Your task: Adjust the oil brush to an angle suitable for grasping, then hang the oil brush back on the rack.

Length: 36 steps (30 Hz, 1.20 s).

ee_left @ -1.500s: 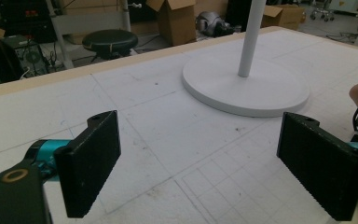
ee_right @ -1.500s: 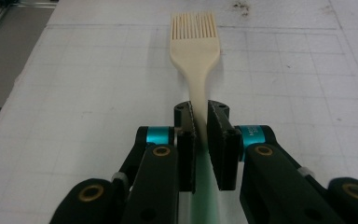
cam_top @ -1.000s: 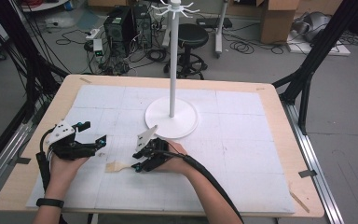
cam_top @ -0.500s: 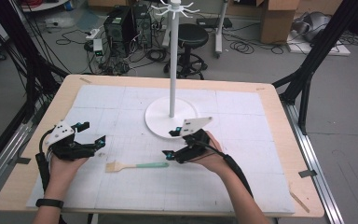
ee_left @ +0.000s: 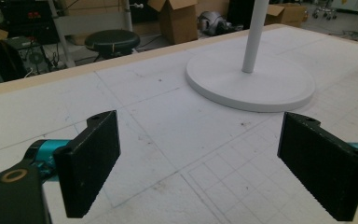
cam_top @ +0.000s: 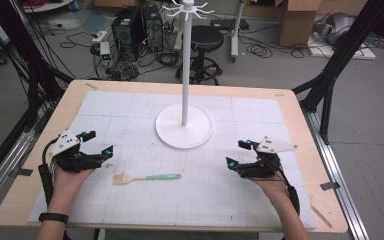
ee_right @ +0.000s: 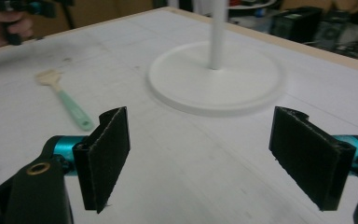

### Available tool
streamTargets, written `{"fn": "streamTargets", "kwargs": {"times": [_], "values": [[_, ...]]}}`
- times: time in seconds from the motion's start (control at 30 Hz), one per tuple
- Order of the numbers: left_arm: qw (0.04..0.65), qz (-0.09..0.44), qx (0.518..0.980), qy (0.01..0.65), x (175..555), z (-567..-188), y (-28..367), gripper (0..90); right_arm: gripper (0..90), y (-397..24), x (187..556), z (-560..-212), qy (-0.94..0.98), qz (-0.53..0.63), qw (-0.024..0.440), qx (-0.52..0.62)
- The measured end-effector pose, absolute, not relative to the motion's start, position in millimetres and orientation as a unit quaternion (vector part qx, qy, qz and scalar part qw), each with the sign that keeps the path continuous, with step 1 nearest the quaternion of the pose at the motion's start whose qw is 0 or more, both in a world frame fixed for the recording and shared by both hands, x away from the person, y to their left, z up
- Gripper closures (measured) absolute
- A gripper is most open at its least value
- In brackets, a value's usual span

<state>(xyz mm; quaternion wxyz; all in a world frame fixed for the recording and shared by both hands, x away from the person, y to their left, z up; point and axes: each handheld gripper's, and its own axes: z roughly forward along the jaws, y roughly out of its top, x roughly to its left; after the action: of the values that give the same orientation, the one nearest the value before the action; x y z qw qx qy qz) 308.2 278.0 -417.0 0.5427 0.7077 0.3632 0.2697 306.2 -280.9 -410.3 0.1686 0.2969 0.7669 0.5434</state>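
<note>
Right tool (cam_top: 240, 161) jaws just opened wide, nothing between | brush (cam_top: 146, 177) well apart, toward left tool (cam_top: 100, 145)

No writing, label, brand, number or sign can be read anywhere in these pictures. The white mat (cam_top: 130, 107) on the counter carries only a faint printed grid of lines, with no figures or letters on it. The cardboard boxes (cam_top: 300, 20) on the floor behind the counter show plain brown faces, and any print on them is too small and blurred to make out. The computer cases (cam_top: 135, 25) beside them have small lit spots, but nothing legible.
</note>
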Motion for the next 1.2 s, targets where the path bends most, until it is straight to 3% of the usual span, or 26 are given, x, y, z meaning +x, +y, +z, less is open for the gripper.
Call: {"fn": "streamTargets", "kwargs": {"times": [0.27, 0.5, 0.83, 1.2], "values": [[0.549, 0.272, 0.702, 0.365, 312, -418, 279, 13.6, 18.1, -335, 290, -420, 0.721, 0.545, 0.228, 0.362], [0.553, 0.269, 0.699, 0.364, 315, -420, 278, 13.6, 16.7, -358, 287, -430, 0.708, 0.529, 0.243, 0.399], [0.568, 0.272, 0.688, 0.361, 312, -416, 280, 13.4, 16.3, -356, 287, -430, 0.709, 0.531, 0.240, 0.397], [0.565, 0.244, 0.707, 0.348, 312, -404, 273, 9.7, 16.3, -360, 289, -431, 0.706, 0.533, 0.238, 0.401]]}}
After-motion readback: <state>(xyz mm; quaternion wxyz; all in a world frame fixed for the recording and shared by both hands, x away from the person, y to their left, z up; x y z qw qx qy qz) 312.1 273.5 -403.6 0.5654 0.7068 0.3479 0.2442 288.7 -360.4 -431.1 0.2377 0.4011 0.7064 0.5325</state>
